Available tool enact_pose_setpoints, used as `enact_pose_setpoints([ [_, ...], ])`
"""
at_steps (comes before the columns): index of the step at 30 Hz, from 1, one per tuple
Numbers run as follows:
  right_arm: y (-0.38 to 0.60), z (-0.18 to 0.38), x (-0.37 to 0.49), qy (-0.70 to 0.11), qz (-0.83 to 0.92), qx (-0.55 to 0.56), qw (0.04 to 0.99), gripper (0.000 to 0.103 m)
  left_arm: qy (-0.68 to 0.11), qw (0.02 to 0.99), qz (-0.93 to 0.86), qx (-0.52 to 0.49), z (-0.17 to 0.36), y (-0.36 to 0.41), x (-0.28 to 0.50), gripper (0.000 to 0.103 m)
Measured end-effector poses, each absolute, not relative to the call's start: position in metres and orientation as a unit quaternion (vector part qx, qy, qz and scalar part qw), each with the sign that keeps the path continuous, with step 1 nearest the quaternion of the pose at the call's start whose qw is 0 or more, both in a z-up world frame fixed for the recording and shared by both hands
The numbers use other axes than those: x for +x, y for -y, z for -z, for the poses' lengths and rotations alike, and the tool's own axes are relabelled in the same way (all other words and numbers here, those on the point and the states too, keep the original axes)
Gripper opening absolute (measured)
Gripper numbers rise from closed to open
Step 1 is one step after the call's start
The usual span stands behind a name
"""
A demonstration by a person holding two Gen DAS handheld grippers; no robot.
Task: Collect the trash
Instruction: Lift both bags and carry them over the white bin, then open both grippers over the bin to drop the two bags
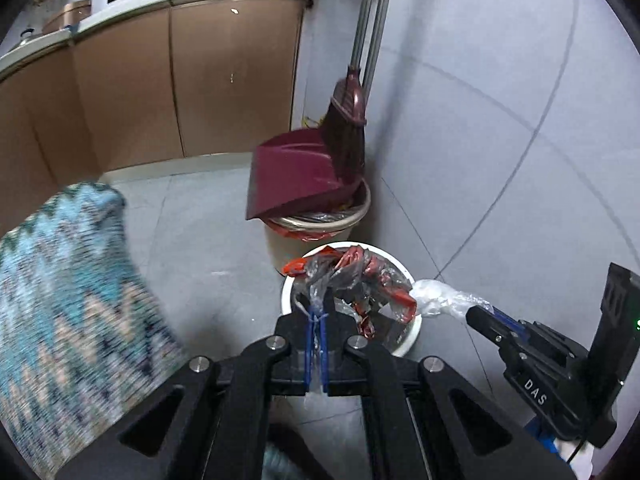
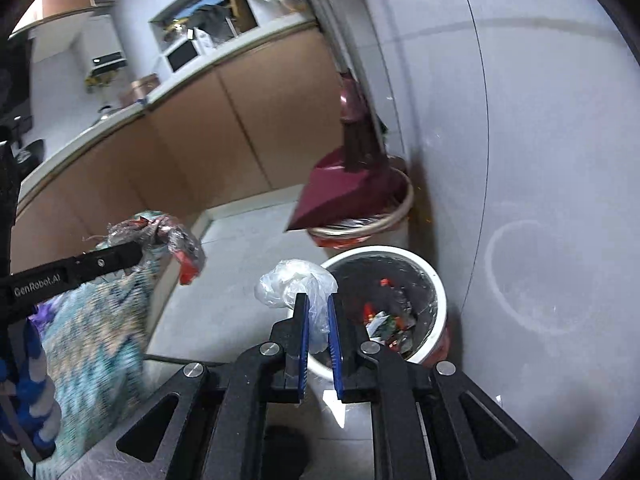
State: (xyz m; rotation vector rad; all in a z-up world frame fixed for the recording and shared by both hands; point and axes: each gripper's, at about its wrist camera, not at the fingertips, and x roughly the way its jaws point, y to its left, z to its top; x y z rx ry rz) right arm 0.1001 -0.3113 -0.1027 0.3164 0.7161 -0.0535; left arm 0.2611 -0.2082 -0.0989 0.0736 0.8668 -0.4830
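My left gripper [image 1: 318, 312] is shut on a crumpled clear-and-red plastic wrapper [image 1: 360, 276] and holds it above a small white trash bin [image 1: 412, 334]. The wrapper also shows in the right wrist view [image 2: 176, 240], at the tip of the left gripper [image 2: 140, 246]. My right gripper [image 2: 317, 308] is shut on a clear white plastic bag [image 2: 296, 280] near the rim of the white bin [image 2: 438, 280], which has dark lining and colourful scraps inside. In the left wrist view the right gripper [image 1: 476, 316] holds the bag [image 1: 436, 294] right of the bin.
A beige bin [image 1: 304, 240] with a red liner stands behind the white one, with a maroon dustpan [image 1: 296, 172] and broom [image 1: 348, 128] resting on it against the grey wall. Brown cabinets [image 1: 160, 80] run along the left. A blue patterned cloth [image 1: 68, 300] hangs at left.
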Motion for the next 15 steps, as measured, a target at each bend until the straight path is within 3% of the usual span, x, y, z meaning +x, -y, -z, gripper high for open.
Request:
enact_pose_setpoints([
  [13,0.341,0.160,0.165,-0.392,0.053,0.140,0.908,0.011,-0.443,0.863,0.240,0.039,0.158,0.273,0.326,0.004],
  [15,0.344,0.168,0.170,-0.402,0.060,0.136,0.904,0.017,-0.449,0.860,0.237,0.039,0.163,0.277,0.331,0.005],
])
